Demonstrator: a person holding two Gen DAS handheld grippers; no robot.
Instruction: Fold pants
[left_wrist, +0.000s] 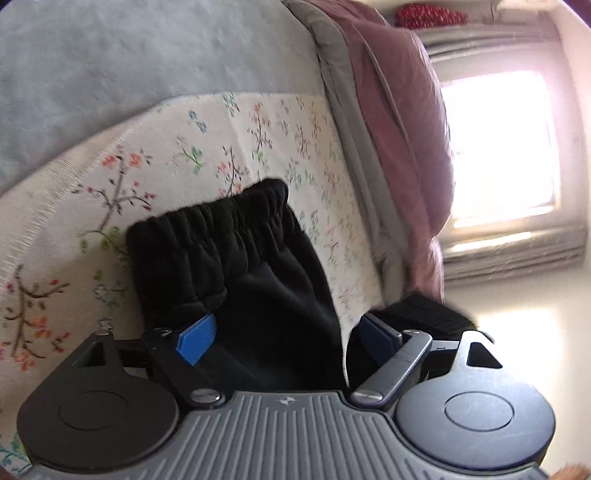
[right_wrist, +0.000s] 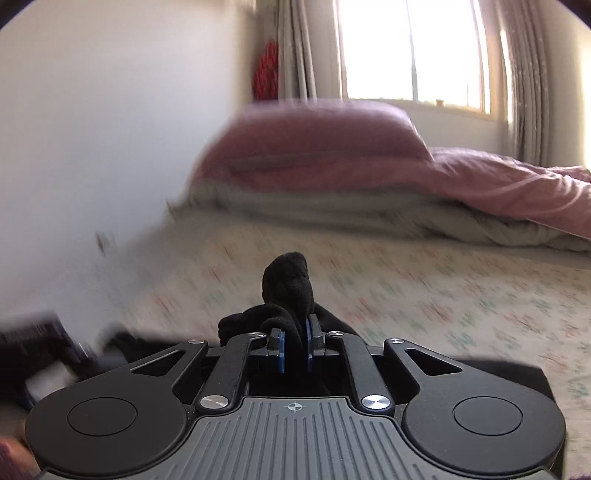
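In the left wrist view, the left gripper (left_wrist: 288, 338) fills the lower frame, its 2 blue pads (left_wrist: 195, 339) spread wide, with the black fleece pants (left_wrist: 255, 266) lying between them. Their gathered elastic waistband (left_wrist: 218, 218) points to mid-frame on the cream floral bedsheet (left_wrist: 155, 158). In the right wrist view, the right gripper (right_wrist: 294, 345) sits low centre, jaws narrow and clamped on a bunched fold of the pants (right_wrist: 291, 288). A pink pillow (right_wrist: 314, 136) lies upper centre.

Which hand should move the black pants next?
Probably the right gripper: its fingers are already shut on a bunch of the black pants. The left gripper is open around them, gripping nothing.
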